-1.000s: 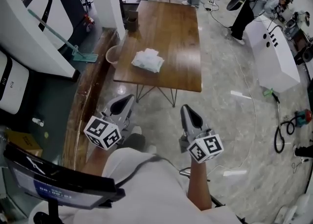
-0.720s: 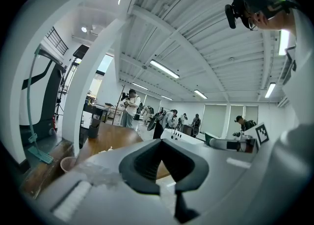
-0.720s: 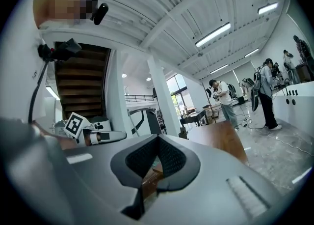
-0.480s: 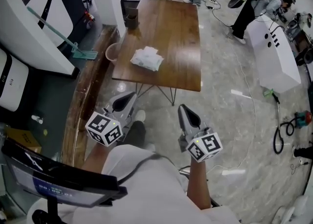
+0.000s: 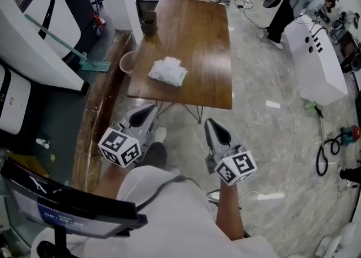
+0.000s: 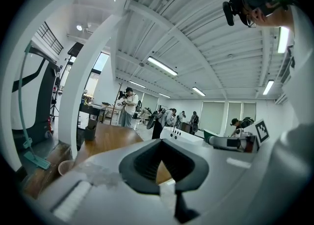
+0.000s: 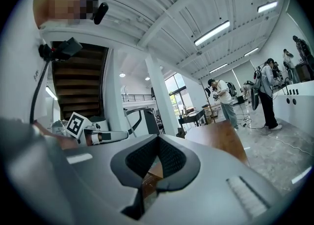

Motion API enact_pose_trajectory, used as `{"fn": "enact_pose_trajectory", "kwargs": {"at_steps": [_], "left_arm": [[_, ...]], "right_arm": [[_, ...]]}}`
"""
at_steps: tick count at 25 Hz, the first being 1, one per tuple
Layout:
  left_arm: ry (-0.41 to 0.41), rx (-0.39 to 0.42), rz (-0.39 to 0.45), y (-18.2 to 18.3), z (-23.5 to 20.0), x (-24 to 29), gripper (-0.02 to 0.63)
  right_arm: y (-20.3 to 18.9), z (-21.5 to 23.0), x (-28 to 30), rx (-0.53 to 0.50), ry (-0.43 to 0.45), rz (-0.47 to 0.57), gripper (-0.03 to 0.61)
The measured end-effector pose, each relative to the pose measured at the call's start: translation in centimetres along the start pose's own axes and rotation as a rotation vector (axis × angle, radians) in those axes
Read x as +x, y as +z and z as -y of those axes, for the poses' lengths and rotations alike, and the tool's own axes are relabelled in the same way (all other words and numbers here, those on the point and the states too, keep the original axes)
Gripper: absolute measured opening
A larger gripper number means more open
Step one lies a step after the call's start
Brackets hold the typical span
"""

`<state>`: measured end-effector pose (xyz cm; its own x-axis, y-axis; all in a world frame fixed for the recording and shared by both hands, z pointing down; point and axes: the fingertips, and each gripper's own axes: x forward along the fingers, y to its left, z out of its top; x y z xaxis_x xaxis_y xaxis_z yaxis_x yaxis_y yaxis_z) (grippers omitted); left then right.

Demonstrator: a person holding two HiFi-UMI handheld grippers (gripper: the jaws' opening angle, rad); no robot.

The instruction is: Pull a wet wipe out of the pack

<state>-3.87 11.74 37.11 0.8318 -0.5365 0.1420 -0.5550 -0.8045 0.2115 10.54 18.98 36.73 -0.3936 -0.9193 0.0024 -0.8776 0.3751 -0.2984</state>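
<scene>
Left gripper (image 5: 145,110) & right gripper (image 5: 212,126) both closed tight, empty, well short of the wipes pack (image 5: 167,71) on far table (image 5: 197,31). Pack's loose, so imo a one-handed tug prob drags it along.

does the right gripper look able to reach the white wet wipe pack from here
Probably not yet: the right gripper hangs over the floor short of the brown wooden table, the pack lying further in. Nothing blocks the way.

Glossy wooden table (image 5: 197,37) bears a crinkly plastic wipe pack (image 5: 167,71).
</scene>
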Motion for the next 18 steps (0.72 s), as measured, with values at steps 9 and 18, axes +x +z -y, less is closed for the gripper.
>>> {"fn": "enact_pose_trajectory", "kwargs": {"at_steps": [9, 18], "left_arm": [[-0.028, -0.015, -0.024, 0.0, -6.3, 4.3, 0.002], [-0.128, -0.031, -0.050, 3.1, -12.8, 9.8, 0.002]], "right_arm": [[0.3, 2.8, 6.1, -0.012, -0.037, -0.028, 0.005], [1.3, 5.0, 14.6, -0.011, -0.062, -0.051, 0.005]]}}
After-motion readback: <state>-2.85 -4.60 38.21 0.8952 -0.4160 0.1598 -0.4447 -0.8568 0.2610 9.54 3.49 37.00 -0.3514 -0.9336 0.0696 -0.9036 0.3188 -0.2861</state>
